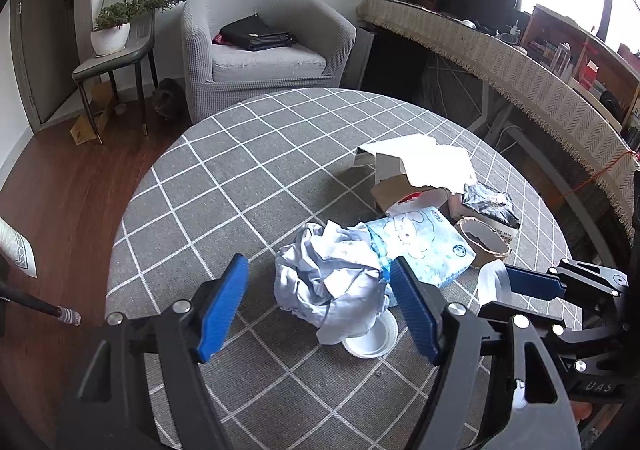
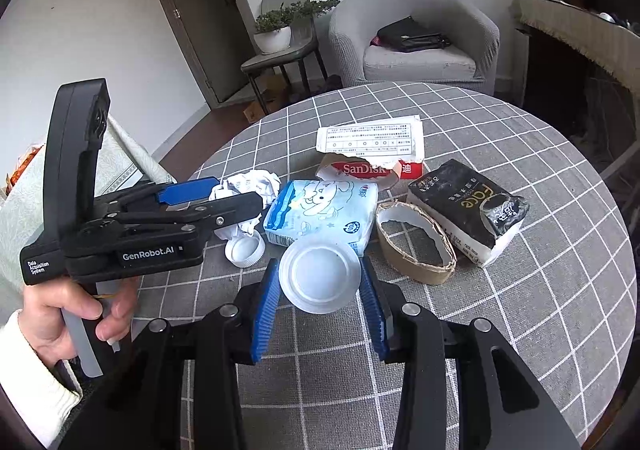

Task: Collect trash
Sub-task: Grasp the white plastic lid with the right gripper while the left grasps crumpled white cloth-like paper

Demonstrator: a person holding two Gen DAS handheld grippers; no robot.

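Observation:
A crumpled white paper ball [image 1: 332,286] [image 2: 250,183] lies on the round table with the grey checked cloth [image 1: 248,185] [image 2: 520,290]. My left gripper [image 1: 318,264] [image 2: 236,191] is open and straddles the ball; the right pad sits against it, while the left pad stands clear. A white screw cap [image 1: 370,338] [image 2: 244,250] rests on the cloth just under the ball. My right gripper [image 2: 320,266] [image 1: 496,290] is shut on a round white plastic lid [image 2: 320,278] [image 1: 492,282], held above the table.
More trash lies beyond: a blue tissue pack [image 2: 324,213], a torn cardboard ring [image 2: 416,250], a black tissue pack [image 2: 468,209], a red SanDisk wrapper [image 2: 360,169] and printed paper [image 2: 372,139]. A grey armchair [image 1: 264,45] and long desk [image 1: 520,69] stand behind.

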